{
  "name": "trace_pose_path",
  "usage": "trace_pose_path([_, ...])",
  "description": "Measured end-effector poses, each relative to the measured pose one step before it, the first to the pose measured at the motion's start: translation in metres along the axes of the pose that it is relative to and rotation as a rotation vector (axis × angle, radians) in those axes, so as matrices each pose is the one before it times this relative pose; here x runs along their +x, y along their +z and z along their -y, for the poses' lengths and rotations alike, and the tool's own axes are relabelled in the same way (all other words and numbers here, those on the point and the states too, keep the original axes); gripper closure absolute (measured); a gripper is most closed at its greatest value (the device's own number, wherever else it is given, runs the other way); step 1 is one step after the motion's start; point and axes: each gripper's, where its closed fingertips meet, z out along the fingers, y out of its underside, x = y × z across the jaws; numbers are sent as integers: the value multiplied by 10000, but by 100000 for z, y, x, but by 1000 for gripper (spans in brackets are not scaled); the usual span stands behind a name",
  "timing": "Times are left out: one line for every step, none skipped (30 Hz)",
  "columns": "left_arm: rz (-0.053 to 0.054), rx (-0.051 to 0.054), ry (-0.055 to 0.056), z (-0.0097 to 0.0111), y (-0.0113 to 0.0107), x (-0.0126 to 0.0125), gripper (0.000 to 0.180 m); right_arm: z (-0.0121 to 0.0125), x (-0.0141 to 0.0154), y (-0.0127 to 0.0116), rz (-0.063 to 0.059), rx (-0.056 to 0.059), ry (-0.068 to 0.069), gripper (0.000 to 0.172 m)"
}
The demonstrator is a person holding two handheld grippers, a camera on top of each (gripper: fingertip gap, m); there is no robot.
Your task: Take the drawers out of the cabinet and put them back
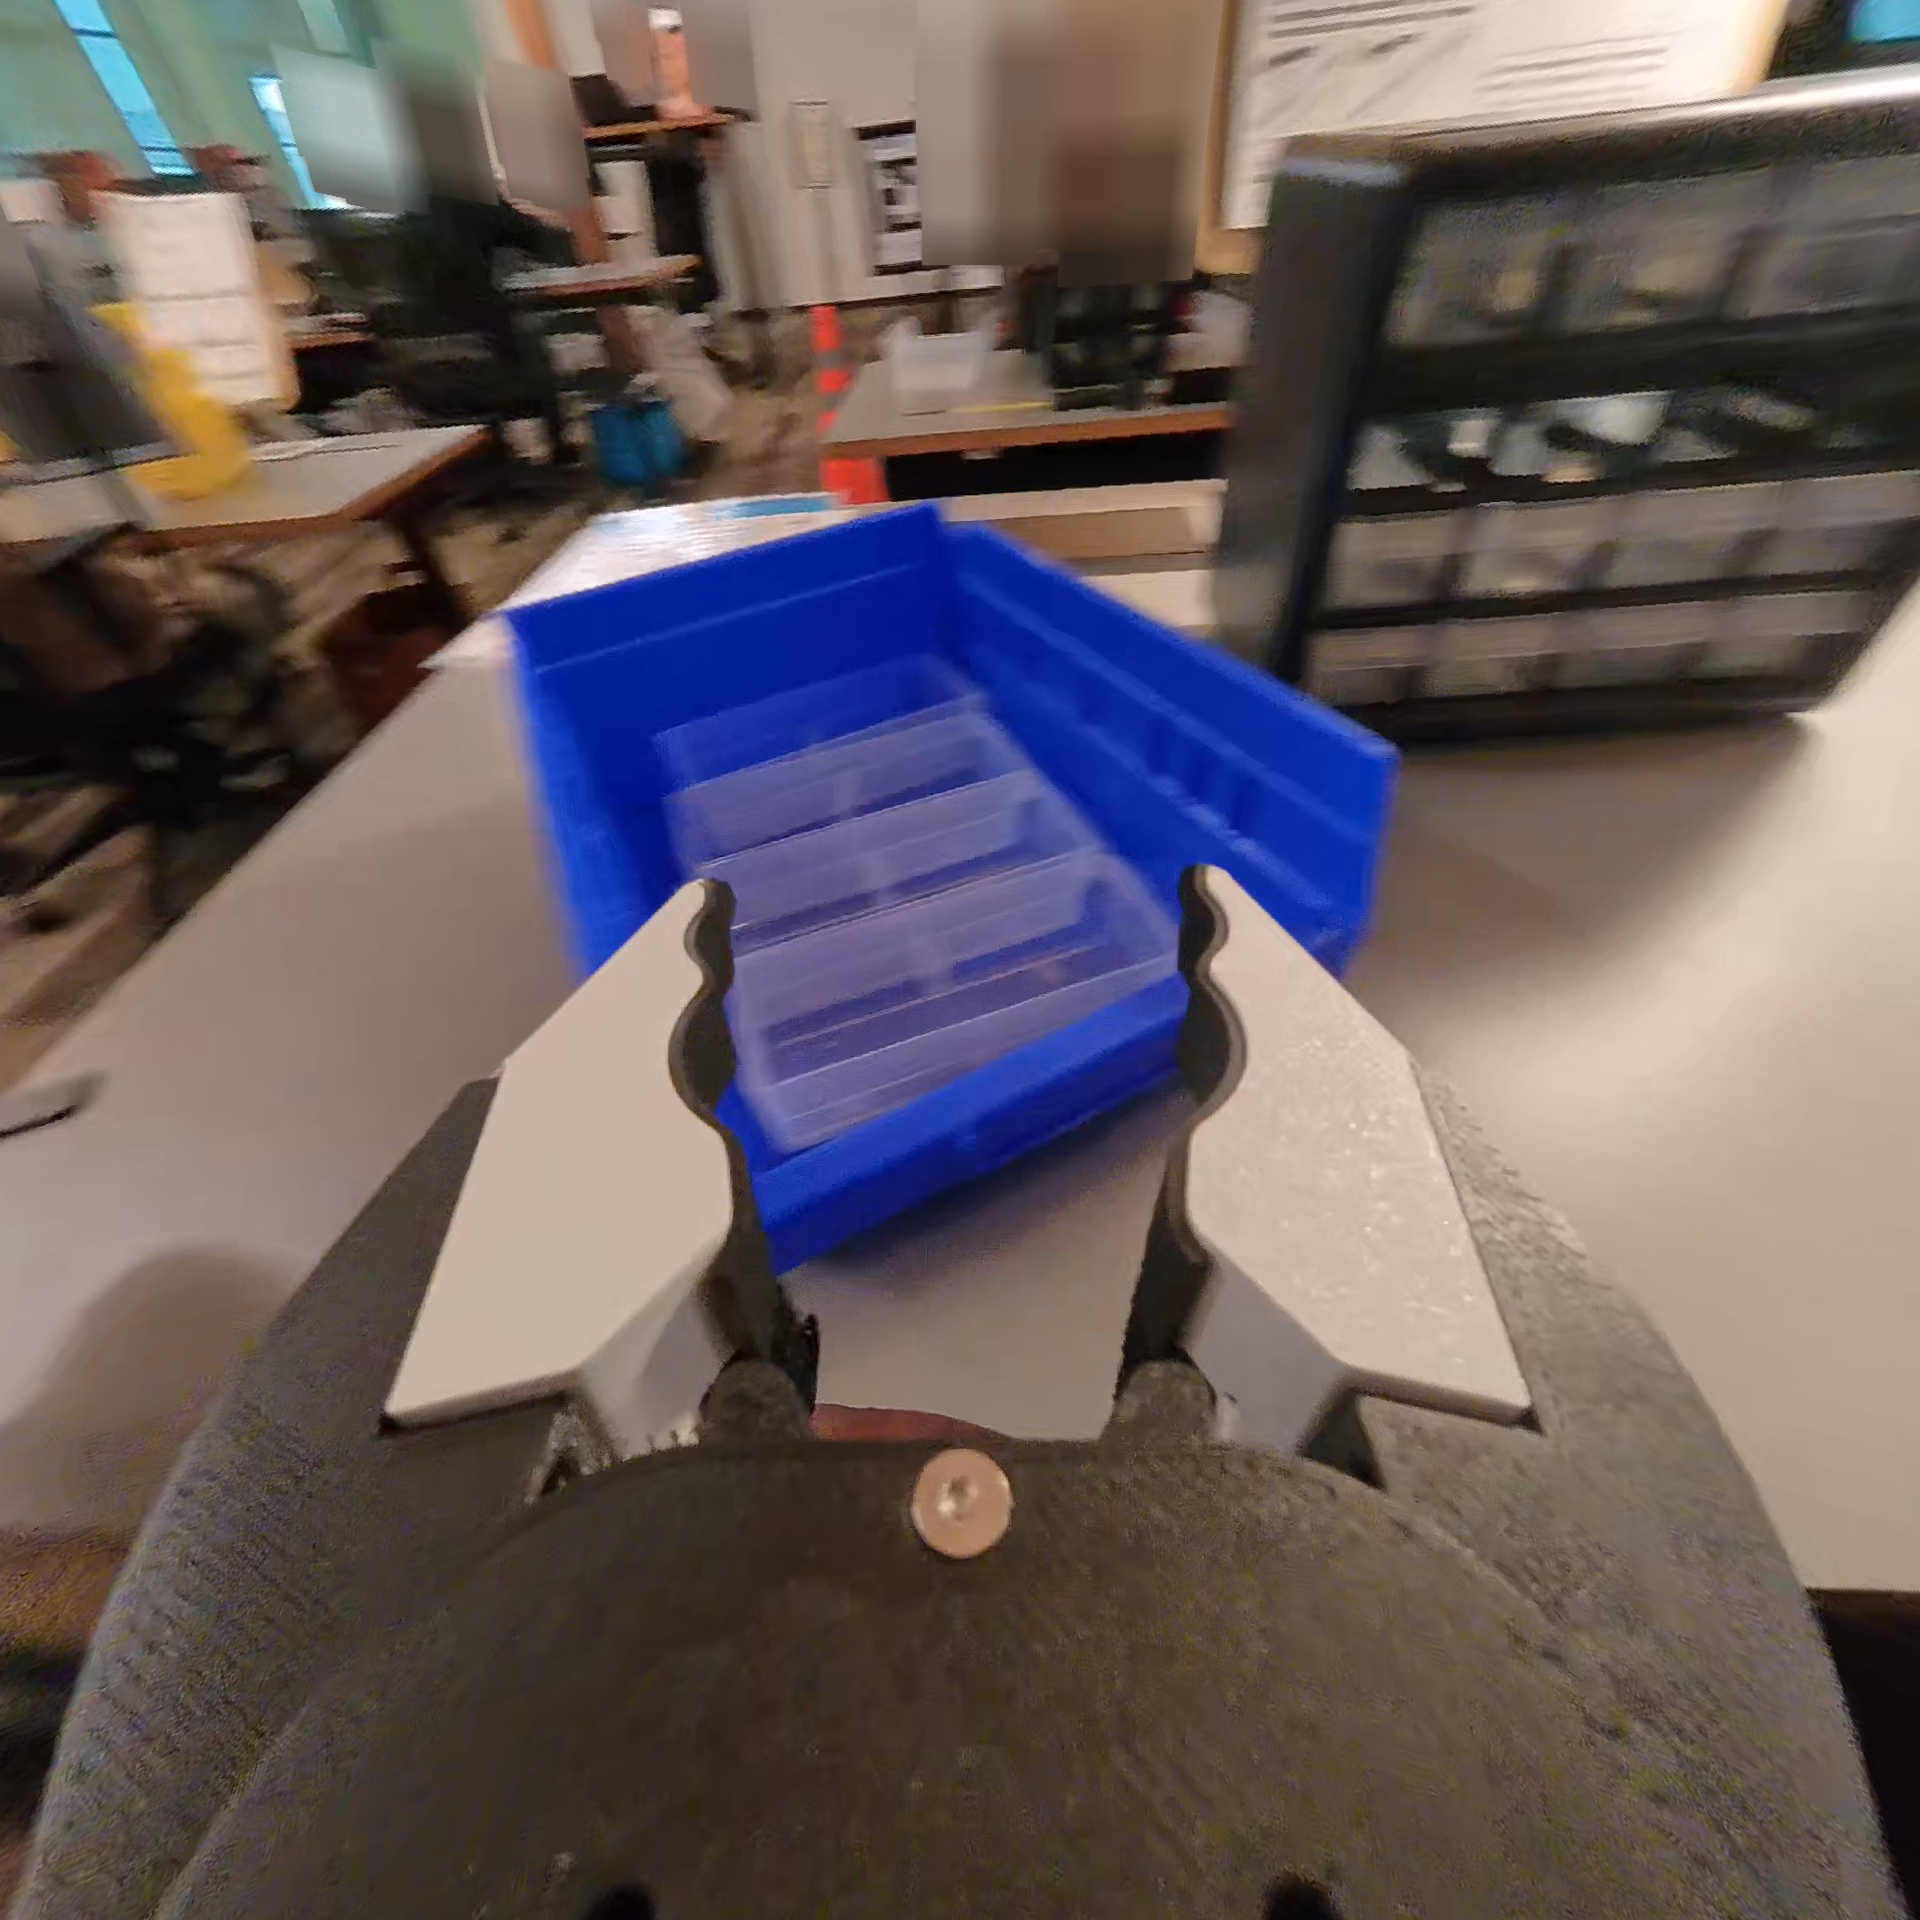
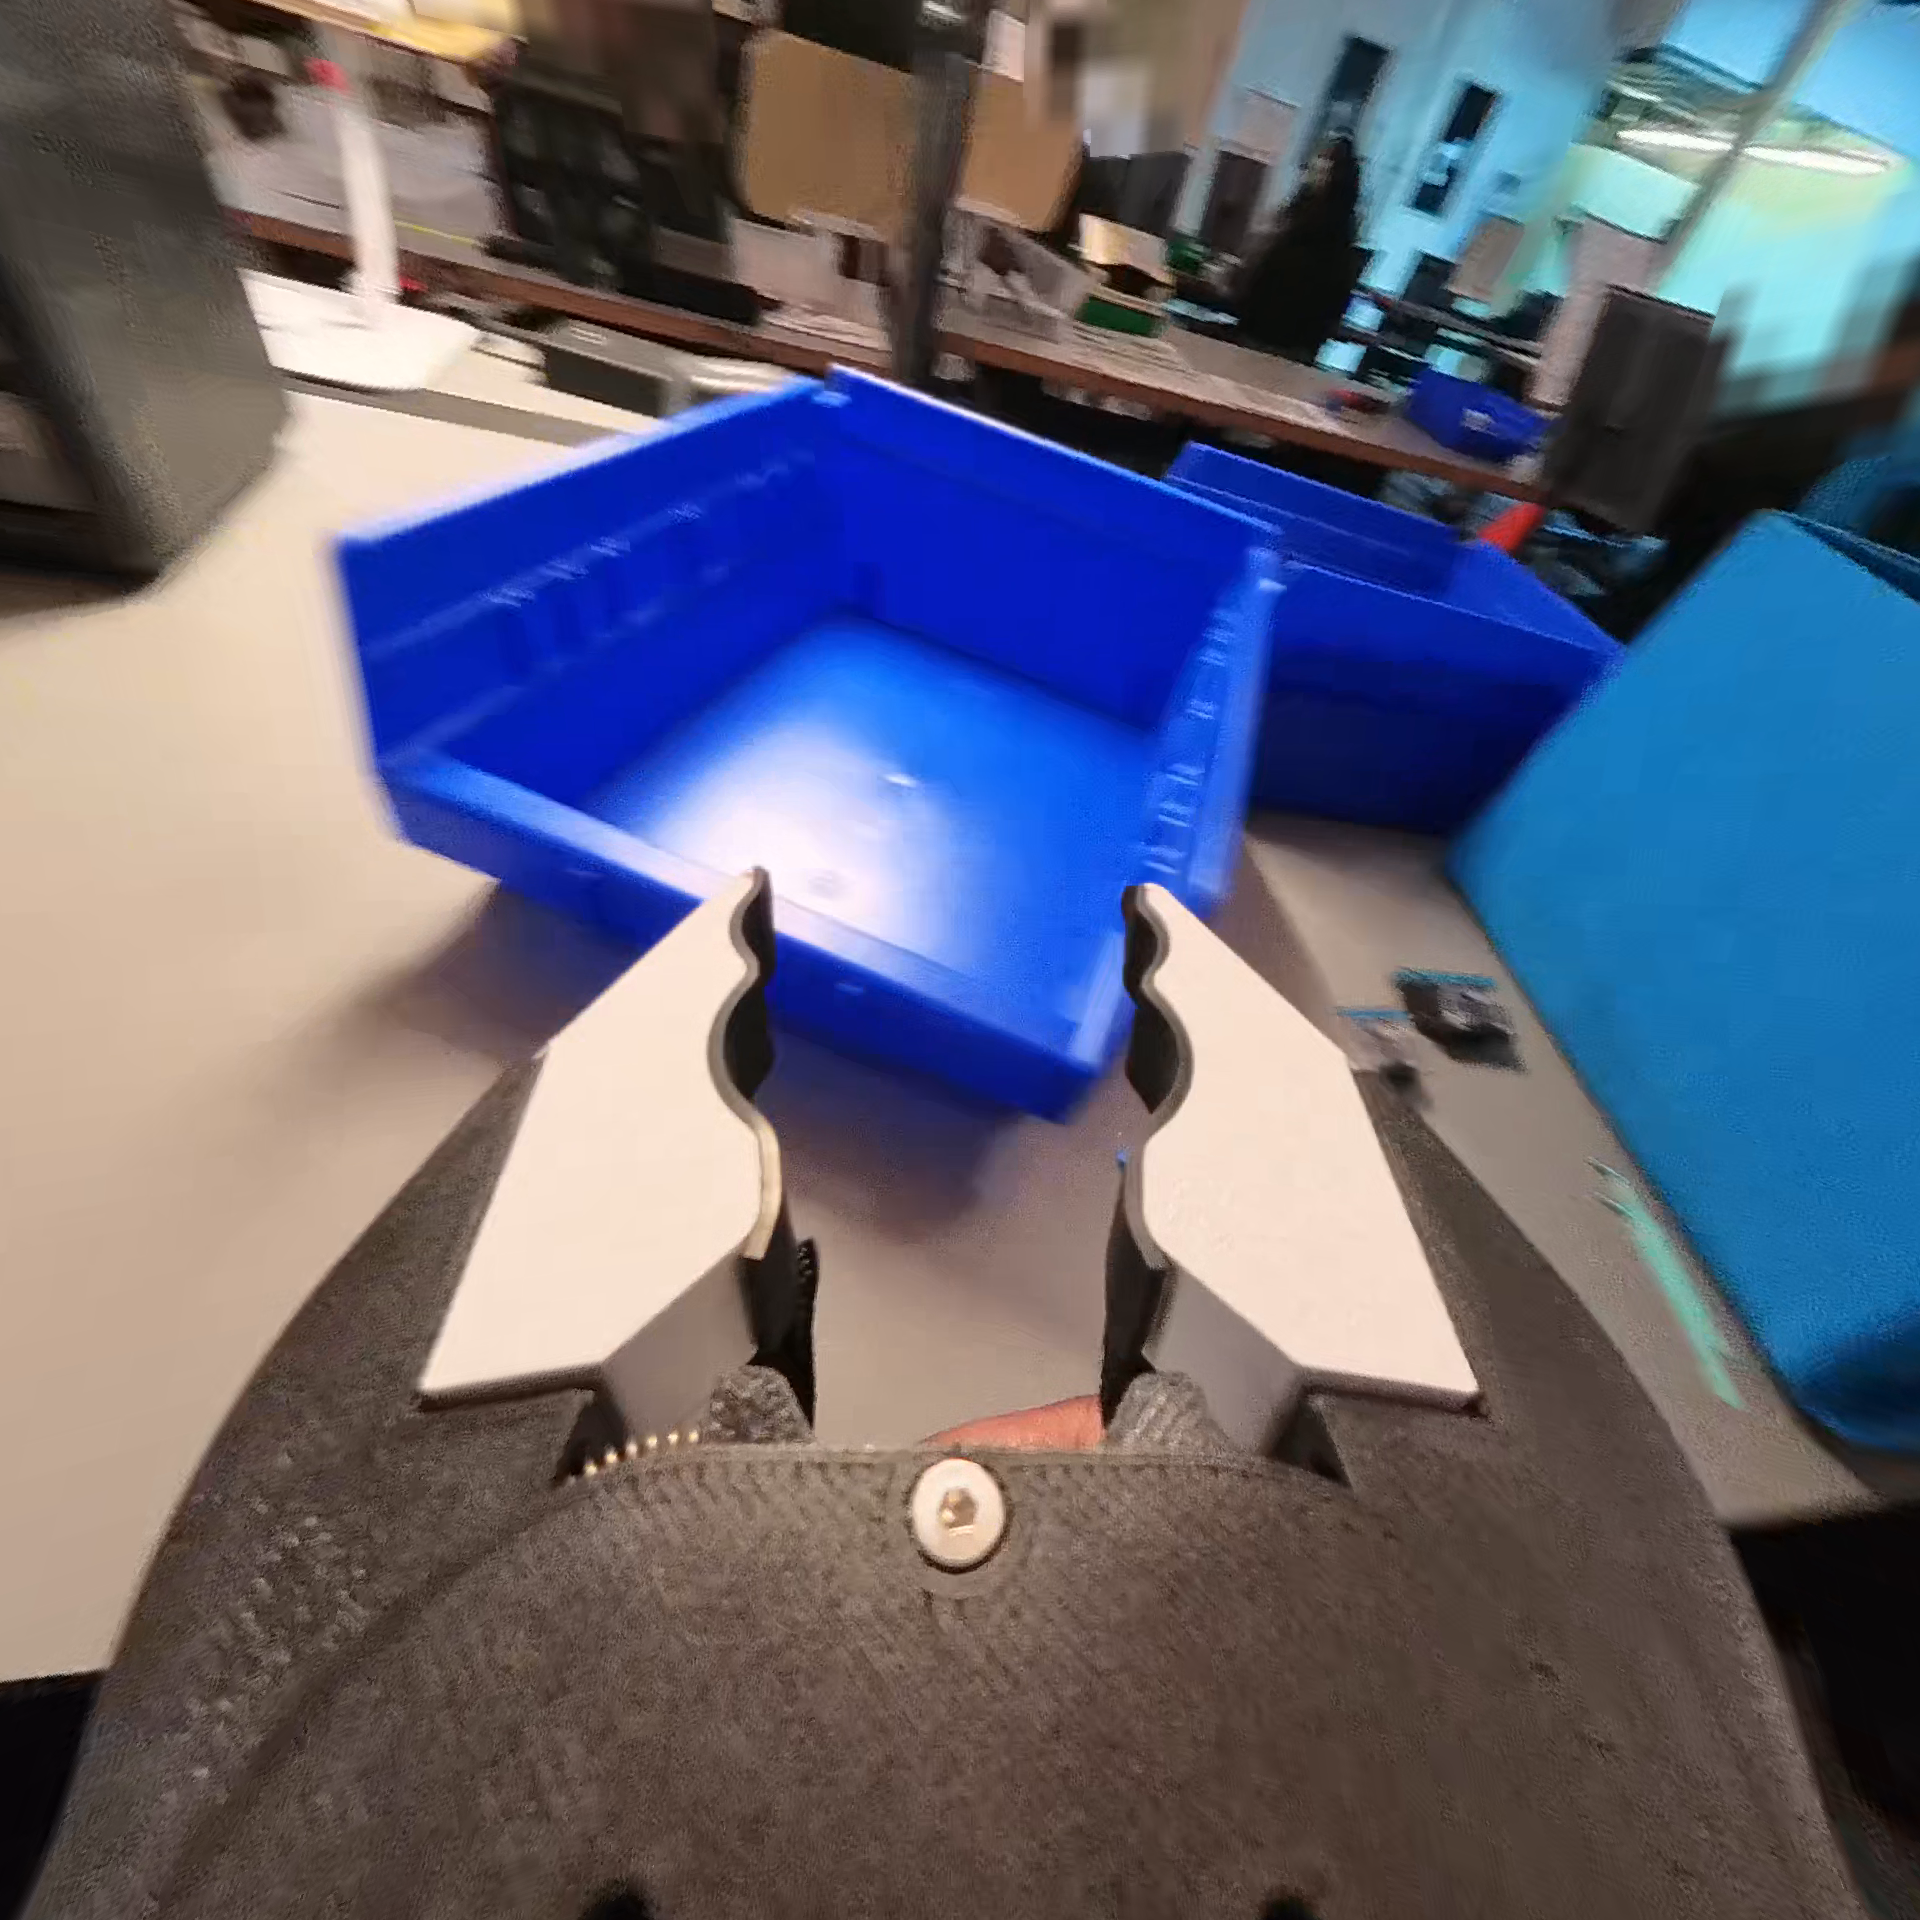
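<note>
The drawers [image 1: 914, 894] lie straight ahead of the left gripper [image 1: 951, 914] and a little below it, stacked in a blue bin [image 1: 1174, 727], their long sides running across the line of its fingers. The cabinet [image 1: 1600, 416] stands ahead and to its right, well apart. That gripper is spread wide and holds nothing; the nearest drawer shows between its tips, but beyond them and untouched. The right gripper [image 2: 945, 914], also parted and bare, faces an empty bin [image 2: 831, 748]. The left hand looks nearer the drawers, so the pickup probably falls to it.
</note>
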Motion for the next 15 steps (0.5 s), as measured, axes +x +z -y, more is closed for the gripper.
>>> trace_pose_path([-634,-1,71,326,749,2067,94,520,-2012,548,535,139,27,102])
trace_pose_path([-502,-35,66,200,1100,1831,94,530,-1909,890,490,134,77,102])
trace_pose_path([-385,-103,90,47,1376,1619,94,450,-1750,1141,418,55,120,101])
trace_pose_path([-293,-118,147,-26,1546,1431,94,431,-1540,1268,324,1,96,99])
trace_pose_path([-165,-153,162,-154,1632,1169,94,454,-1281,1342,207,23,24,98])
trace_pose_path([-104,-185,162,-235,1575,1003,94,338,-946,1367,76,-37,11,96])
trace_pose_path([-3,-163,182,-247,1434,753,94,236,-750,1274,28,-98,1,95])
trace_pose_path([164,-171,216,-312,1231,389,95,196,-425,1117,-92,-83,-33,95])
trace_pose_path([224,-150,228,-316,949,181,99,75,-114,912,-212,-113,-49,96])
trace_pose_path([207,-78,162,-268,643,39,104,-21,30,652,-218,-114,-48,100])
trace_pose_path([161,-25,54,-241,368,-60,111,-21,133,387,-183,-37,-11,109])
trace_pose_path([102,1,-32,-271,165,-148,116,-6,-95,165,65,31,67,112])
trace_pose_path([75,6,-58,-314,35,-293,125,-86,-157,-2,165,22,138,117])
trace_pose_path([36,33,-21,-303,-74,-379,123,-99,-106,-104,165,55,100,122])
trace_pose_path([-20,96,10,-167,-174,-380,122,-87,38,-206,89,60,33,127])
